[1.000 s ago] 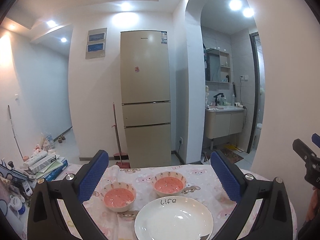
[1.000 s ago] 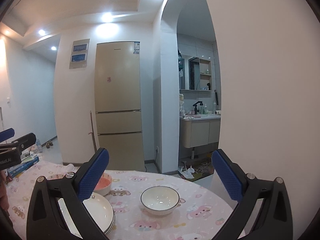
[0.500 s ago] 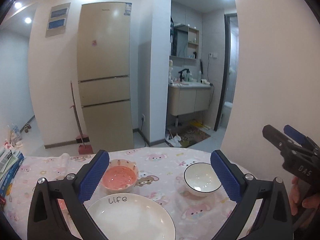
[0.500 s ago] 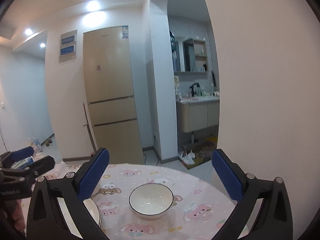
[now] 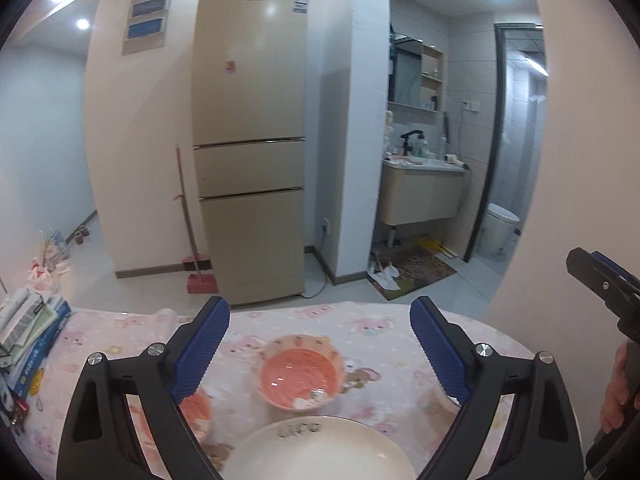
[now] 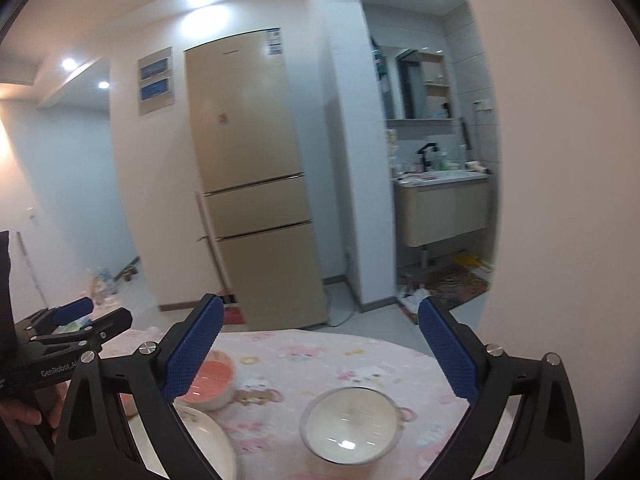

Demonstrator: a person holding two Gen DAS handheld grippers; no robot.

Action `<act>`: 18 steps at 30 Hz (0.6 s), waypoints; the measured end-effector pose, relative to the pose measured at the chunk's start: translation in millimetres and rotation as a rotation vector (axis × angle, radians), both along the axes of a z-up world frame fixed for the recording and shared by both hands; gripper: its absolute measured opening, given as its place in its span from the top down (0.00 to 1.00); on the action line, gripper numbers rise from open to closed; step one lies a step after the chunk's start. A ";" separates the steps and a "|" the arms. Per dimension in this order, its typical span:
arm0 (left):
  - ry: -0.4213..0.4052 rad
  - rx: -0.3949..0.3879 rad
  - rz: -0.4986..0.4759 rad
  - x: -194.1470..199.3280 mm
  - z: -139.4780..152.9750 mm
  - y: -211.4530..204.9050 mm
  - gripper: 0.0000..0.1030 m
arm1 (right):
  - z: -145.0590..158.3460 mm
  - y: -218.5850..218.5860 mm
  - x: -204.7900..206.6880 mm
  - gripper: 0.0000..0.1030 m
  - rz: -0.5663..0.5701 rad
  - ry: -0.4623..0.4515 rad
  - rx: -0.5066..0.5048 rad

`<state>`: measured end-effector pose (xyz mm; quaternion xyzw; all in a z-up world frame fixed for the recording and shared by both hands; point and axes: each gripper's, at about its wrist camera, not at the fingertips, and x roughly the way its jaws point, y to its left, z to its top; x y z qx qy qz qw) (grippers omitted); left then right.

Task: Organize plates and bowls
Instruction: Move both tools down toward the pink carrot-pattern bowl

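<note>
Here both grippers hover in approach, nothing grasped. Left of the white plate [image 5: 320, 452], the left gripper [image 5: 320, 344] has its jaws released, just narrowing, framing a pink bowl [image 5: 301, 378] behind it; right of the plate, the right gripper [image 6: 320, 348], jaws released, faces the white bowl [image 6: 349, 424] on the desk [image 6: 320, 352]. Next: descend and grip a rim.

At twelve o'clock my matt, dimpled blue pads [image 5: 202, 347] are framing a glossy pink bowl [image 5: 301, 377] sitting on soft printed cloth [image 5: 372, 332].
</note>
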<state>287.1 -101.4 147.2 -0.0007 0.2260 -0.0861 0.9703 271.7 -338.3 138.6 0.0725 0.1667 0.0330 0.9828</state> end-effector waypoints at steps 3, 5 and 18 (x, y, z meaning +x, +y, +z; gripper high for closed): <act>0.042 0.005 0.028 15.2 -5.0 20.8 0.09 | -2.7 29.7 29.4 0.08 0.086 0.048 0.015; 0.102 -0.009 0.035 31.0 -15.8 33.6 0.09 | -9.5 46.9 50.6 0.10 0.126 0.091 0.034; 0.445 -0.132 0.050 119.4 -116.5 76.5 0.23 | -124.6 101.8 146.0 0.31 0.261 0.482 0.144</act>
